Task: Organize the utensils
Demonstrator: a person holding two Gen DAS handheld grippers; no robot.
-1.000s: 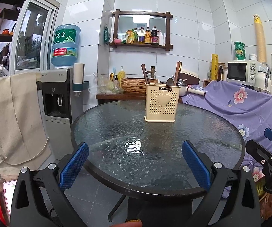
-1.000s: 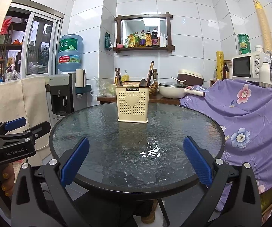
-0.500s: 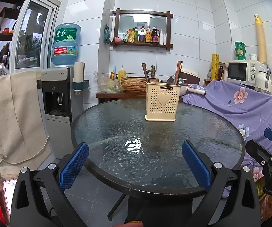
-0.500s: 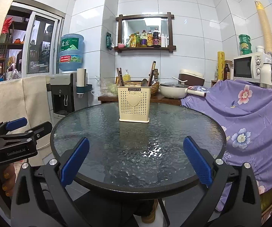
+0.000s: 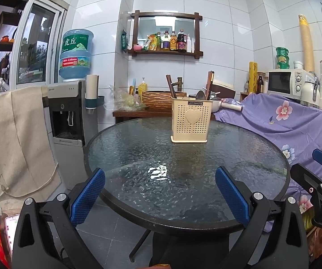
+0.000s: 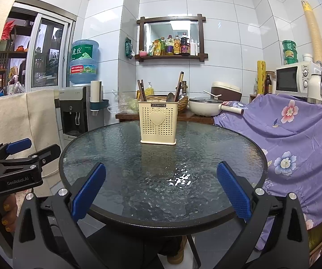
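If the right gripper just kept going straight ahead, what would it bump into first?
Probably the cream utensil holder. The right gripper is open, hovering over the near edge of the glass table, and nothing else stands between. If it points slightly downward, it could touch the glass first.

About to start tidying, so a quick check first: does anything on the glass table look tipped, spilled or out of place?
Nothing stands out. The cream utensil holder stands upright on the glass table, chopsticks and a spoon inside. No spill shows. The left gripper and the right gripper are open and empty.

Water dispenser left; wall shelf behind; microwave right.
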